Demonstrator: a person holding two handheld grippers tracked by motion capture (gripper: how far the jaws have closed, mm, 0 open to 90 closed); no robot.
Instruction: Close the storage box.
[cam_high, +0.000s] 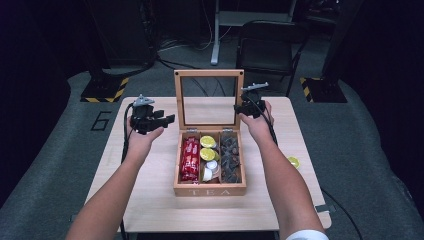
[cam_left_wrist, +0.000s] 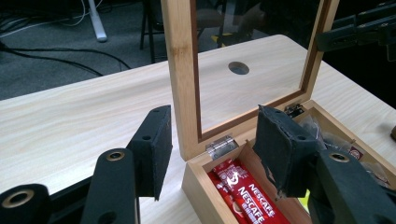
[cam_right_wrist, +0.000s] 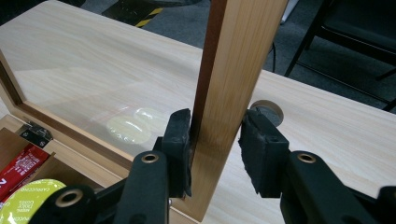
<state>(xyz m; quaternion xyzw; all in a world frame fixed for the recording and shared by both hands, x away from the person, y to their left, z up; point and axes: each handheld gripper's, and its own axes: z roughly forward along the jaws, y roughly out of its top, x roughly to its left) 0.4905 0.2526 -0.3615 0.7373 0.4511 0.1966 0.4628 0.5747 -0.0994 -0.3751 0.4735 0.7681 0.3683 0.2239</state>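
Note:
A wooden tea box (cam_high: 210, 190) stands open mid-table, its glass-paned lid (cam_high: 209, 73) upright. Inside lie red Nescafe sachets (cam_high: 190, 159), yellow and white capsules (cam_high: 208, 148) and dark tea bags (cam_high: 230, 157). My right gripper (cam_high: 248, 107) is shut on the lid's right frame post (cam_right_wrist: 238, 56), and in the right gripper view (cam_right_wrist: 217, 140) both pads press that post. My left gripper (cam_high: 166, 120) hovers left of the box, open and holding nothing. In the left gripper view (cam_left_wrist: 215, 140) its jaws frame the lid's left post (cam_left_wrist: 184, 70) and hinge (cam_left_wrist: 222, 146) from a distance.
A loose yellow capsule (cam_high: 293, 161) lies on the table (cam_high: 150, 200) right of the box. A cable hole (cam_left_wrist: 238, 68) is cut in the tabletop behind the lid. A dark chair (cam_high: 267, 45) and hazard-striped stand bases (cam_high: 106, 90) stand beyond the far edge.

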